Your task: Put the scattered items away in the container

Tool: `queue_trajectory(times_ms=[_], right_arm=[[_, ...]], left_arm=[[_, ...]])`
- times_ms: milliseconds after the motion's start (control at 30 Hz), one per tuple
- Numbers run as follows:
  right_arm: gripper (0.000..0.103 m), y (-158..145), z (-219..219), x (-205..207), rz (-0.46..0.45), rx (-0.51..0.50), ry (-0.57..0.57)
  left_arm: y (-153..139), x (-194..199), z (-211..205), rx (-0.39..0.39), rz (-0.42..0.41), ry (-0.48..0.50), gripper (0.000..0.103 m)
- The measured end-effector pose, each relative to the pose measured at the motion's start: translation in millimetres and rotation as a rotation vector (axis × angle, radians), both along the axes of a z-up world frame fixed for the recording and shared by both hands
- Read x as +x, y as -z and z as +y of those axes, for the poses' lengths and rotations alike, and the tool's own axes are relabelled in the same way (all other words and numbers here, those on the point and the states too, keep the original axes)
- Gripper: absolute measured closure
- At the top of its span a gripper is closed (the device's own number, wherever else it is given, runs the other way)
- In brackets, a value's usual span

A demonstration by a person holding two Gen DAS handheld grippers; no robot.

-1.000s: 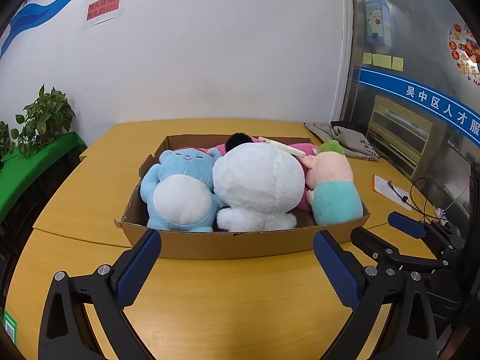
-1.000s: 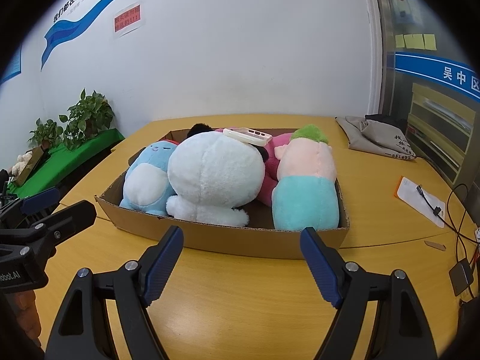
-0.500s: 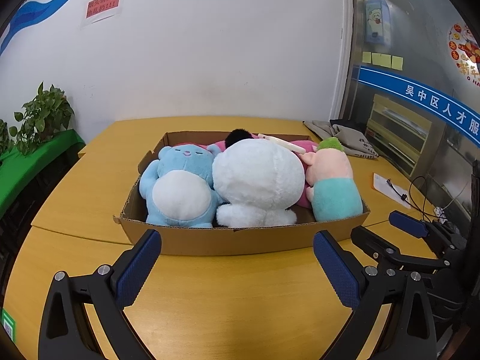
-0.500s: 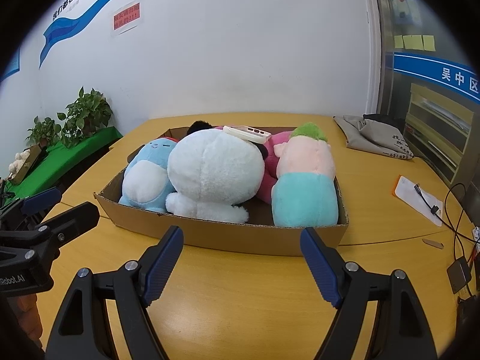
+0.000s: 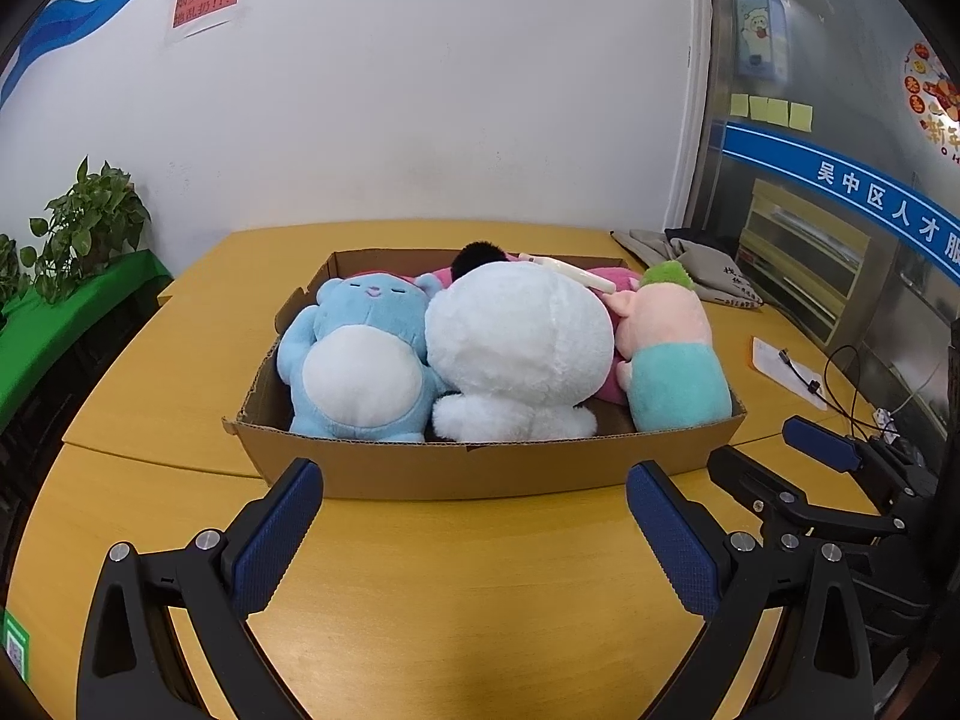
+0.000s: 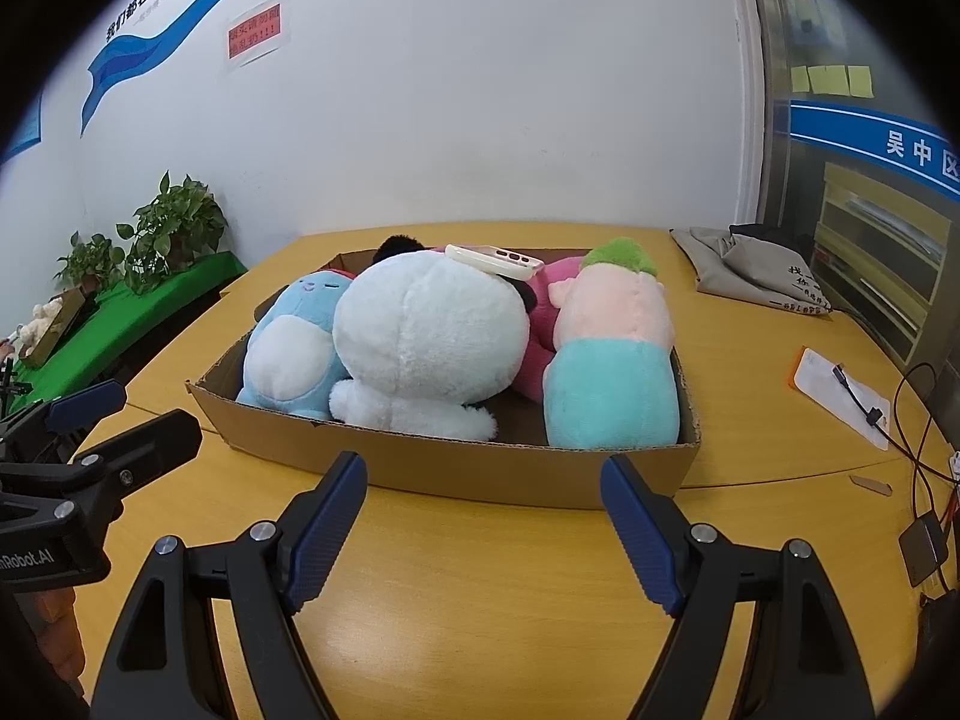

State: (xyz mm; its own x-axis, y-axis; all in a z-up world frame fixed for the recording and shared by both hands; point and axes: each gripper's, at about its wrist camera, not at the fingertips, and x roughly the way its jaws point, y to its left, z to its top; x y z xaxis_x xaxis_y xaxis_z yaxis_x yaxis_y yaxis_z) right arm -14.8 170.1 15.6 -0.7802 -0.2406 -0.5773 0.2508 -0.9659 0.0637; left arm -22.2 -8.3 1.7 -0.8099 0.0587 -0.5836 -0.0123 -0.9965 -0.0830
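Both hand-held grippers, left (image 5: 474,531) and right (image 6: 483,525), hover wide open and empty before the cardboard box (image 5: 480,471) mid-tabletop (image 5: 456,618), unmoved since a second ago, with the plush toys (image 5: 519,348) packed inside, so tidying looks finished.
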Motion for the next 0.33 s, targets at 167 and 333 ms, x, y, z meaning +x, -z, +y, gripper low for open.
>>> queue_trajectory(times_ms=[167, 333], right_arm=[[0.023, 3, 8, -1, -0.005, -0.007, 0.013], [0.023, 6, 13, -3, -0.014, -0.007, 0.032]], left_arm=[[2, 0, 9, -0.010, -0.008, -0.006, 0.000], [4, -1, 17, -0.022, -0.021, 0.028, 0.000]])
